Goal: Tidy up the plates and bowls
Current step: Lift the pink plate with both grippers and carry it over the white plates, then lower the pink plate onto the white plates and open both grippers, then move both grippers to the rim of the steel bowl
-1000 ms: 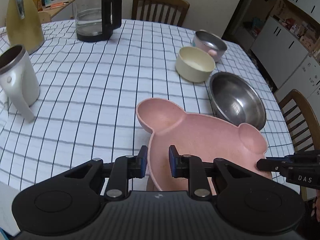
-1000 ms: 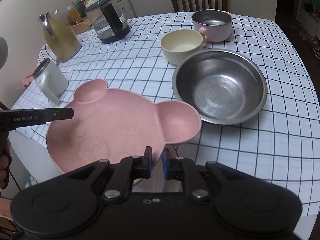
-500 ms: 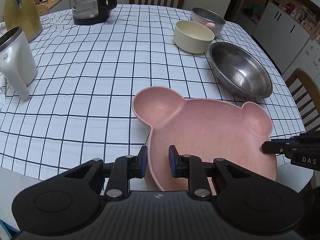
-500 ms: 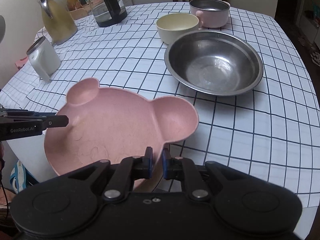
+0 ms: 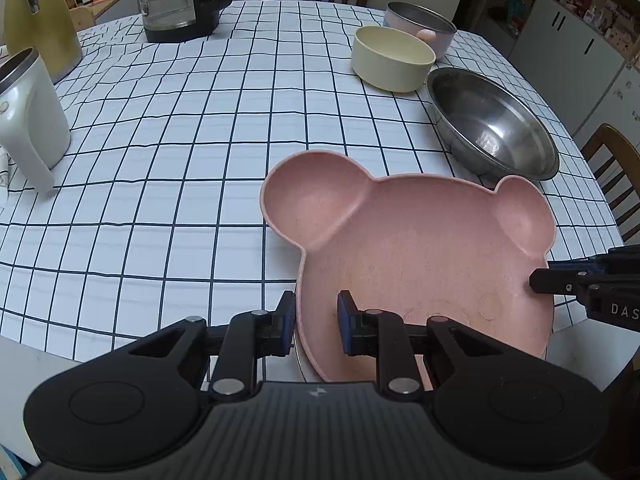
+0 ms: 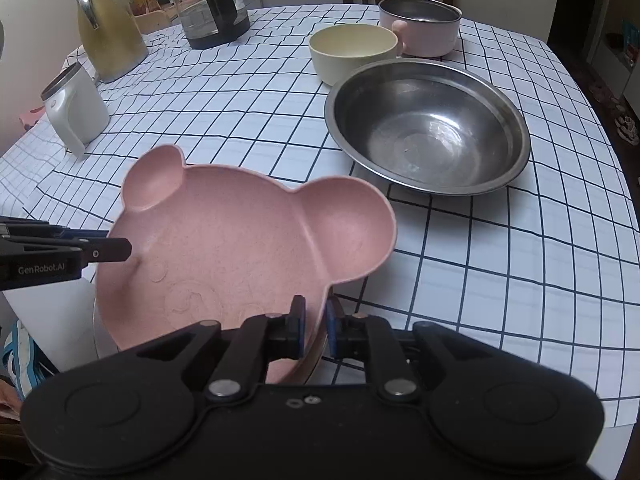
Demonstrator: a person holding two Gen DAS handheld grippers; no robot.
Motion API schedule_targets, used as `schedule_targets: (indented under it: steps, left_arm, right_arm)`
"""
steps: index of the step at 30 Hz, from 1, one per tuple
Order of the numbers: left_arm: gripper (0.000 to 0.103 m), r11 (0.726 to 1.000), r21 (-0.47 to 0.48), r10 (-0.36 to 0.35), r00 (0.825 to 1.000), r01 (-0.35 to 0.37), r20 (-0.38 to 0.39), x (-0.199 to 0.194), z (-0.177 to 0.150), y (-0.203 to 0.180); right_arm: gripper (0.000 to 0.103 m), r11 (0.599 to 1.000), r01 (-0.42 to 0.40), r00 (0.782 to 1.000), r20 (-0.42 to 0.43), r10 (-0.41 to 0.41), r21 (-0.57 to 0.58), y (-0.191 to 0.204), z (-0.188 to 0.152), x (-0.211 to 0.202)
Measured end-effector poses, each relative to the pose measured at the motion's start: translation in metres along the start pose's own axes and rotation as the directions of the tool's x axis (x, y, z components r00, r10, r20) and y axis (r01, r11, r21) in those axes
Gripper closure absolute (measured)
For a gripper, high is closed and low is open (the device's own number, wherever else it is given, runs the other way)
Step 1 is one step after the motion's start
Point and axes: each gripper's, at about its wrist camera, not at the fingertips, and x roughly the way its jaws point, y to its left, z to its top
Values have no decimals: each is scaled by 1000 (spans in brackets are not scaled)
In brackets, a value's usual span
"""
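A pink bear-shaped plate [image 5: 420,248] [image 6: 232,248] hangs partly over the near edge of the checked table [image 5: 180,160], its two ears pointing toward the middle. My left gripper [image 5: 316,320] is shut on its left rim, one pad outside and one inside. At the opposite rim, below the right ear, my right gripper [image 6: 316,328] has the plate's edge between its pads, and its jaws are opening slightly. A thin metal rim shows under the plate's near edge. Each wrist view also catches the tip of the other gripper at the plate's side.
A wide steel bowl [image 6: 428,128] sits just beyond the plate on the right. Behind it stand a cream bowl [image 6: 352,52] and a pink pot [image 6: 420,28]. At the left are a white mug [image 5: 28,112], a yellow jug [image 5: 36,24] and a glass kettle [image 5: 184,0]. Wooden chairs ring the table.
Both grippers have sunk with the pink plate, bringing it lower over the table's near edge. Both views look more steeply down on the table. The bowls have not moved.
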Motion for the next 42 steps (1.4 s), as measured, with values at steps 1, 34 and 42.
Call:
schedule_targets:
  steps: [1,34,42]
  left_arm:
    - [82,1000,0,0,1000,0,0,0,0,0]
    - [35,988,102,-135,965,114,226,-81,15,-39]
    - [32,978,143,-186,942,150,280,-98,26,-50]
  right_arm:
    - [88,1000,-4,1000,0,4,-1,0,0,0]
    - [43,1000,-13,985,173,8,28,9,8,-78]
    - [28,999,22,971,236,-30,36,12,9,-103]
